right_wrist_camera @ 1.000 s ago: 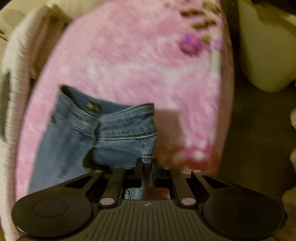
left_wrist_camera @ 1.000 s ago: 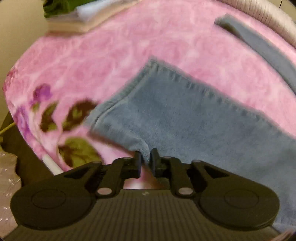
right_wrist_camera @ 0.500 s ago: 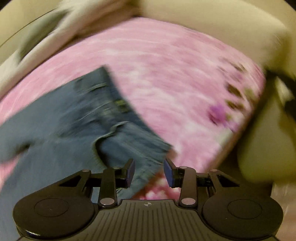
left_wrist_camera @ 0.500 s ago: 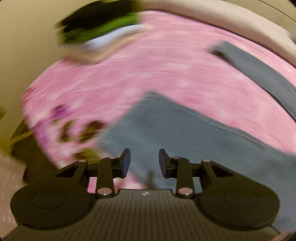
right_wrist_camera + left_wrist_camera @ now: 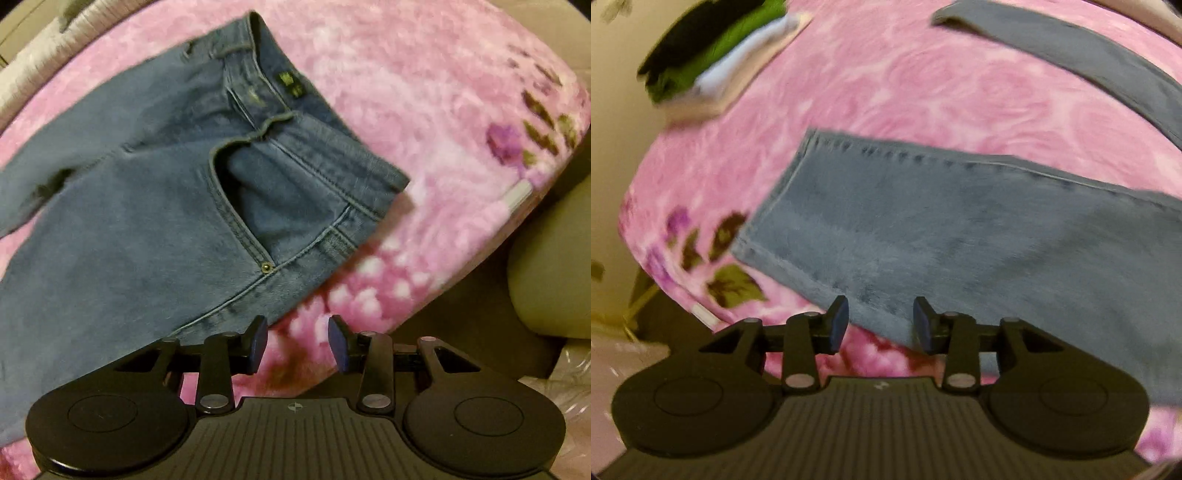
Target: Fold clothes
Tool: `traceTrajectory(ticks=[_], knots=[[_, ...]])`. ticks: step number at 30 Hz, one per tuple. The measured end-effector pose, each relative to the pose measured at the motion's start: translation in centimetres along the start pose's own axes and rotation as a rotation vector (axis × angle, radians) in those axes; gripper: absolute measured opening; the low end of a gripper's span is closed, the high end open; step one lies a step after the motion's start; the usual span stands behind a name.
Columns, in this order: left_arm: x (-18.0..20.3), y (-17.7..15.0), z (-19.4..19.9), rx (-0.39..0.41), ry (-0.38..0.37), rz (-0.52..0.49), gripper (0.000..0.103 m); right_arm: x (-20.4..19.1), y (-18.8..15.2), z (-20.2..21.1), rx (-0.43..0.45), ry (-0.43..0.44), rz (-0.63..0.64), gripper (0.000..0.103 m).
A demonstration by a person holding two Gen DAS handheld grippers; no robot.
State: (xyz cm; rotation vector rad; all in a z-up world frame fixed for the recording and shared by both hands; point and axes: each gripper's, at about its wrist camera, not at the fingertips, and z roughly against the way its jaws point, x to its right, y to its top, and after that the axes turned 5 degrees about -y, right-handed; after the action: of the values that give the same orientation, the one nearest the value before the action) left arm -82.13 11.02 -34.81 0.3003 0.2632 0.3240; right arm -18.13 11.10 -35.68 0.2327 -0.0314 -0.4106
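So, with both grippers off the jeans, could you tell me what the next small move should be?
Probably close the left gripper on the hem of the jeans: it lies under the opening jaws, unheld, while the right gripper hangs open beside the waistband.

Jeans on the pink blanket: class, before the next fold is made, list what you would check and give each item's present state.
1. Left gripper free of cloth: ok; its fingers are opening, with the jeans' hem end below them, not pinched.
2. Right gripper free of cloth: ok; open, with only the blanket seen in the gap.
3. Waistband lying flat: ok, though the pocket gapes.
4. Leg lying smooth: ok in the left wrist view.
5. Second leg aligned with the first: not ok; it lies apart.
6. Stack of folded clothes clear of the jeans: ok.
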Motion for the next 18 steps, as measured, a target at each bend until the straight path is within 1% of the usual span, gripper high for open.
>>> traceTrajectory(ticks=[5,8,10,14,18], knots=[[4.6,-1.4,6.1,-0.009,-0.062,-0.123,0.034,-1.1,-0.8,2.8,-0.036,0.044,0.023,0.042],[7.5,-2.6,9.7,-0.012,-0.126,-0.154,0.034,-2.7,-1.4,4.5,-0.041,0.036,0.087,0.042],[9.4,-3.3,11.9,-0.005,-0.165,-0.163,0.034,-3.6,-1.8,6.0,-0.038,0.047,0.139,0.042],[12.7,-4.6,16.2,0.034,-0.205,-0.198,0.035,-4.1,-1.6,9.0,-0.001,0.089,0.216,0.042],[14.8,-5.2,19.6,0.082,-0.209,-0.21,0.035,-3.7,-1.1,11.8,0.056,0.101,0.287,0.042]])
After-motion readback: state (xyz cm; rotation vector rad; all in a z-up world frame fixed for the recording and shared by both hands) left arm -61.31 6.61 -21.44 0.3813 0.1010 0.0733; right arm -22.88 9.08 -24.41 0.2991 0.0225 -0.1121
